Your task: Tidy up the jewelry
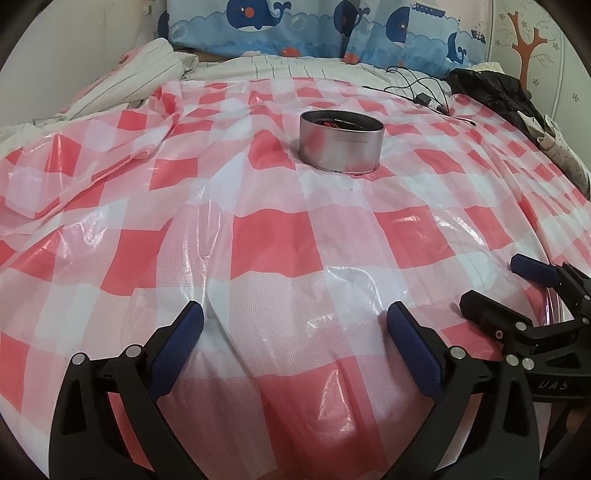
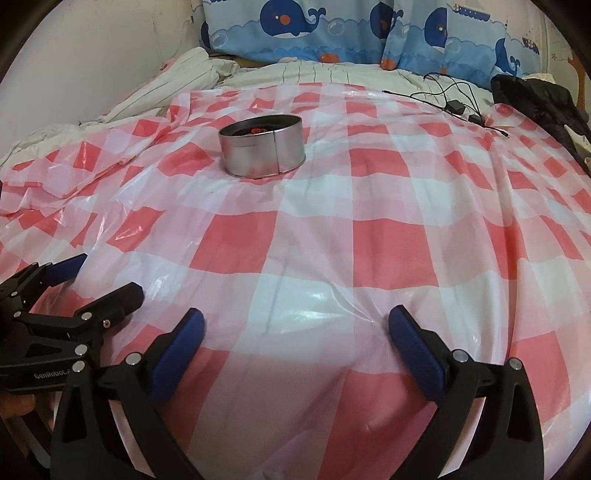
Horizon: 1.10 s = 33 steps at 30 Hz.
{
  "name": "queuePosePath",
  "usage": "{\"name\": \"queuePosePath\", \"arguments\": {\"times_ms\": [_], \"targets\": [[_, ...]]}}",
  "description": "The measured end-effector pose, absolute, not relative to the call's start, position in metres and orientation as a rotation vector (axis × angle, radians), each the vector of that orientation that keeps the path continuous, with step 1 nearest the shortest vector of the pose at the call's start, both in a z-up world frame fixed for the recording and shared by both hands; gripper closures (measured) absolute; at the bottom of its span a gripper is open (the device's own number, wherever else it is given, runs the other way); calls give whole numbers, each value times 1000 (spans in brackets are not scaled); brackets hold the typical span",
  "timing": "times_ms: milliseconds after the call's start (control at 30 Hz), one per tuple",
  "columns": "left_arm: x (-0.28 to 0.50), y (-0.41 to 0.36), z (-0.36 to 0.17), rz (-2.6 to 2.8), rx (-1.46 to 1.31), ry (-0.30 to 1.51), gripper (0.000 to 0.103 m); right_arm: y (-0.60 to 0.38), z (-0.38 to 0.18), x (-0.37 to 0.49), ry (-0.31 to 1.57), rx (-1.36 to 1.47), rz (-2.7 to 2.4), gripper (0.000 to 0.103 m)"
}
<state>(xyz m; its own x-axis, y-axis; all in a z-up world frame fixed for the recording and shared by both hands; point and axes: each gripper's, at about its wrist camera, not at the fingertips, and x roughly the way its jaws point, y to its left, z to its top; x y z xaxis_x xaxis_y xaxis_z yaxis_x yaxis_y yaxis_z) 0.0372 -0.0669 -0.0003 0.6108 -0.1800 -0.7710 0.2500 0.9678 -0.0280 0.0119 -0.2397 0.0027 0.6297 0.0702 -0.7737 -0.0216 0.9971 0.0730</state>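
A round silver tin (image 1: 341,146) stands on the red-and-white checked plastic sheet (image 1: 269,240), lid off, with something red and dark inside. It also shows in the right wrist view (image 2: 263,146). My left gripper (image 1: 295,325) is open and empty, low over the sheet, well short of the tin. My right gripper (image 2: 295,328) is open and empty too, beside the left. The right gripper shows at the right edge of the left wrist view (image 1: 498,284), and the left gripper at the left edge of the right wrist view (image 2: 96,277). No loose jewelry shows on the sheet.
The sheet covers a bed with a striped white blanket (image 1: 122,81). Whale-print pillows (image 1: 295,29) lie at the far end. Black cables and a small adapter (image 1: 421,98) lie beyond the tin at the right. A black garment (image 1: 495,92) lies at the far right.
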Motion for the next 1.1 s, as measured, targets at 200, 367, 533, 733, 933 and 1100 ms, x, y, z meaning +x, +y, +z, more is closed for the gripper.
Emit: {"name": "queuePosePath", "arguments": {"times_ms": [200,367,533,733,933,1100], "targets": [[40,-68,-2,-248,83,892,7,-240,3,12,888,57,52,7],[40,-69,-3,-243,92,897,7,-240,2,12,887,47,38,7],[40,-68,-4,-247,85,898,7,-243,3,10,877,62,30,7],[41,-69,-5,-244,90,898,7,-242,3,11,876,45,18,7],[41,-68,-5,-245,87,898,7,-240,2,11,880,50,18,7],[41,-68,-5,-244,89,898,7,-241,2,11,880,50,18,7]]}}
